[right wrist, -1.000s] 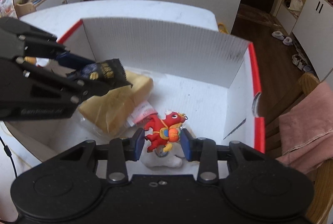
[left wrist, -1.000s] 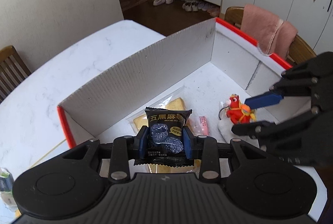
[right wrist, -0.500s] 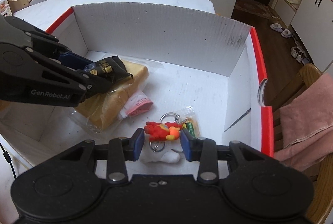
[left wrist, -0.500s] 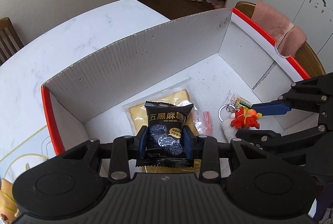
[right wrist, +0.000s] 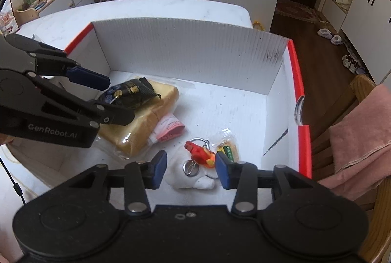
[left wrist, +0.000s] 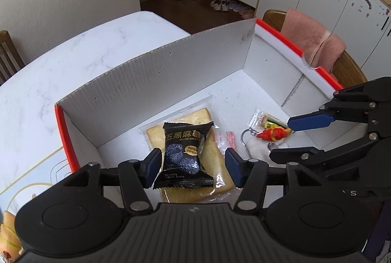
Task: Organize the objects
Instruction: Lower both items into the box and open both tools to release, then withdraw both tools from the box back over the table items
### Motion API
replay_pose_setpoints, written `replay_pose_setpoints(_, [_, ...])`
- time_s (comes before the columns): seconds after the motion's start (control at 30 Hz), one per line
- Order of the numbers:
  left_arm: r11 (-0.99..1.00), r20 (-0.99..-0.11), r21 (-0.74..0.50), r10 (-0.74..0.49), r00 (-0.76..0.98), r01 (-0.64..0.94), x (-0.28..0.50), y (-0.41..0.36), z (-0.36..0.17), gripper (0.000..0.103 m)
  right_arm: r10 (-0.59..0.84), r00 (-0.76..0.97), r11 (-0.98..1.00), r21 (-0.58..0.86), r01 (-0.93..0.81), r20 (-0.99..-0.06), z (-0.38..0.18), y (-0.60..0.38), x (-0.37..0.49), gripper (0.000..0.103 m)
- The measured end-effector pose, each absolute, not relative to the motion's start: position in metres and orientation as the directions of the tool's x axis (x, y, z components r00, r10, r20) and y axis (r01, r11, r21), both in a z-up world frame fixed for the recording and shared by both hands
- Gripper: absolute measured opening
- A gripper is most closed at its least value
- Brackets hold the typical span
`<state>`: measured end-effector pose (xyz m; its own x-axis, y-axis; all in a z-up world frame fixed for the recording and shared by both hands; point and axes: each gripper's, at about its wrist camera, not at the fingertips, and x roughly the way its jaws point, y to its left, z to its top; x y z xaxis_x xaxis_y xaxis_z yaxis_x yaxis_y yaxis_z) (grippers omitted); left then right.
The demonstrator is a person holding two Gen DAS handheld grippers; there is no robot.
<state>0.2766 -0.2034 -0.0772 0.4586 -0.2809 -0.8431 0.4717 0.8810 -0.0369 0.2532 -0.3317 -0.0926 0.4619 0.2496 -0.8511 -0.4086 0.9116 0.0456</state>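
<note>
White tabletop bears box holding bread, black packet, keychain.

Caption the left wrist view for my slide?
Left claw opening around black snack packet atop bagged bread inside box.

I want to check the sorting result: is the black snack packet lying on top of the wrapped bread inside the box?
Yes, the black snack packet rests on the wrapped bread inside the box.

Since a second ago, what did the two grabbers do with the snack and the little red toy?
Both let go. The left gripper fingers are opening; the black snack packet now lies on the bagged bread. The right gripper fingers are opening; the red keychain toy lies on the box floor. Box and bread stayed put.
</note>
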Motion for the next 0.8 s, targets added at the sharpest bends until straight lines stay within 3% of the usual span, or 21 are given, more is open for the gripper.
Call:
replay_pose_setpoints(0.1, [0.875,-0.831,-0.035,-0.293,0.472,0.483,0.269,-0.200,-0.069,0.056,0.259,0.471,0.913,0.056,-0.403,-0.844,-0.086,-0.332,0.248,0.046])
replay_pose_setpoints(0.2, [0.875,-0.819,-0.034,-0.301,0.488,0.483,0.262,-0.195,-0.061,0.056,0.269,0.489,0.915,0.062,-0.398,-0.830,-0.078,-0.332,0.242,0.056])
replay_pose_setpoints(0.53, [0.882,-0.765,-0.064,-0.343,0.544,0.467,0.241,-0.169,-0.029,0.056,0.308,0.536,0.918,0.098,-0.383,-0.786,-0.048,-0.324,0.223,0.060])
replay_pose_setpoints(0.8, [0.882,-0.726,-0.088,-0.375,0.577,0.463,0.223,-0.138,-0.010,0.067,0.313,0.572,0.925,0.108,-0.363,-0.758,-0.031,-0.305,0.210,0.066])
